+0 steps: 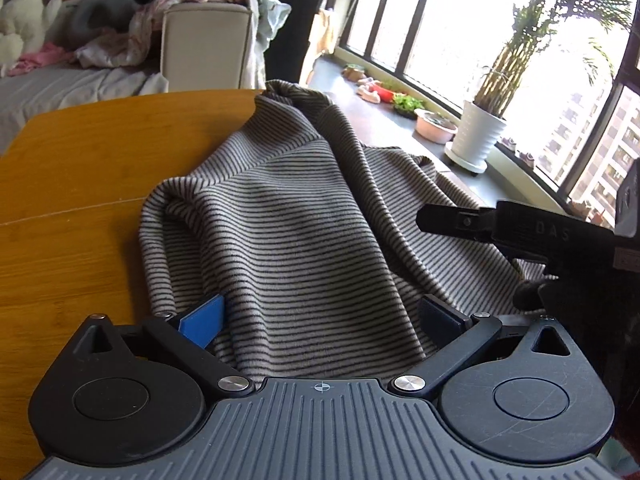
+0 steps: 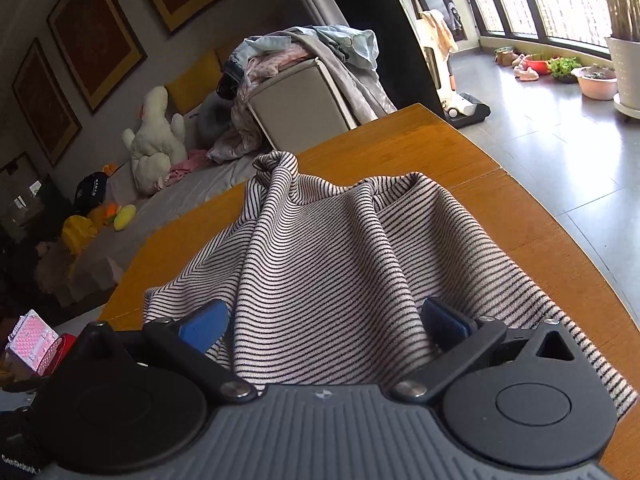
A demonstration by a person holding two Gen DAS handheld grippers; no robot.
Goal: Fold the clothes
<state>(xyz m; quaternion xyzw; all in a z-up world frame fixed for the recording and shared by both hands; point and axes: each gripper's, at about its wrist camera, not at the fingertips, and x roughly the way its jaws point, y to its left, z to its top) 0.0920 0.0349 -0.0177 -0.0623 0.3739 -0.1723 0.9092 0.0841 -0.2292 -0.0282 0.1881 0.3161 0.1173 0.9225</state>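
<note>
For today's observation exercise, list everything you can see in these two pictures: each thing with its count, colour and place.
striped garment: one, grey with dark stripes, bunched on the table, running between both tools' fingers
table: one, orange-brown wood
laundry pile: one, mixed colours, on a beige box
plush toy: one, white, on the bed
framed pictures: three, dark with gold frames, wall
potted plant: one, green in white pot, by the window
left tool: one, black, blue pads, wide open
right tool: one, same, wide open

Left gripper [image 1: 322, 316]: black linkage arms, blue pads [image 1: 202, 320] on the jaws, silver screws at the pivots, ribbed grey body behind with a small crosshair mark. Right gripper [image 2: 326, 320] matches: blue pads, black round housings either side, same grey ribbing. A black glove [image 1: 560, 300] shows beside the left jaws.
</note>
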